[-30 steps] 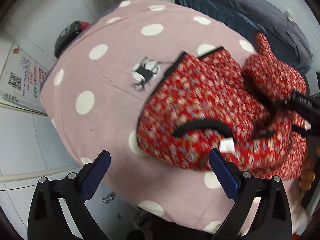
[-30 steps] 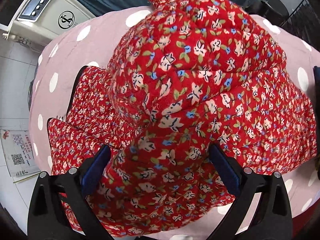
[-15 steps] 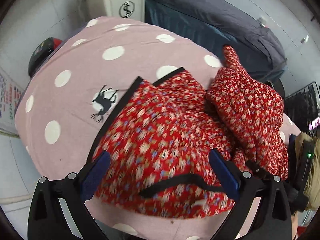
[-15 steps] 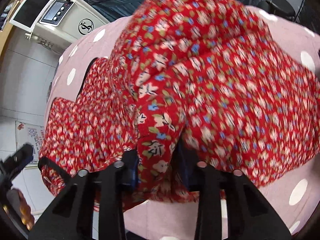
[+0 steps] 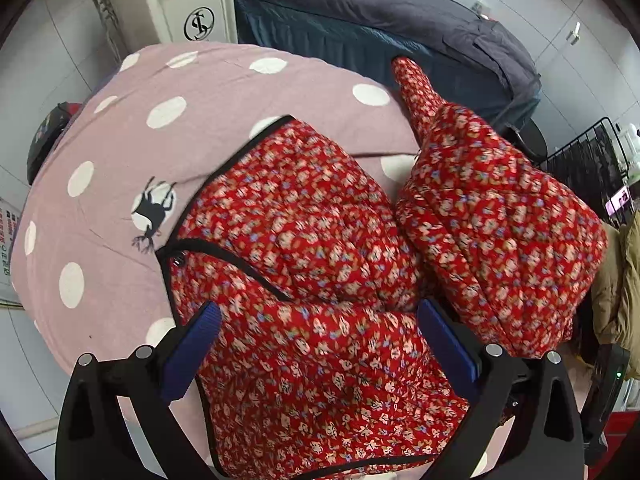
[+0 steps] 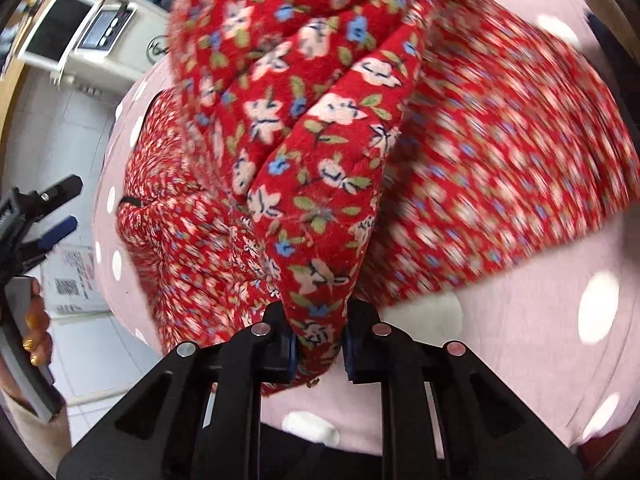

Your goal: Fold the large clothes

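Red floral quilted garment (image 5: 312, 248) heaped on pink polka-dot cover (image 5: 120, 184), one sleeve hanging over the far edge. Right gripper (image 6: 318, 346) pinched tight on a raised fold, which blocks most of that view. Left gripper (image 5: 316, 344) spread wide above the near hem, holding nothing. Beyond: white machine (image 5: 180, 0), dark bed (image 5: 380, 20), black wire rack (image 5: 588, 164).

Red floral quilted garment (image 5: 304, 248) with black trim is lying bunched on the table, one thick fold (image 6: 320, 184) rising up, lower edge draping over.
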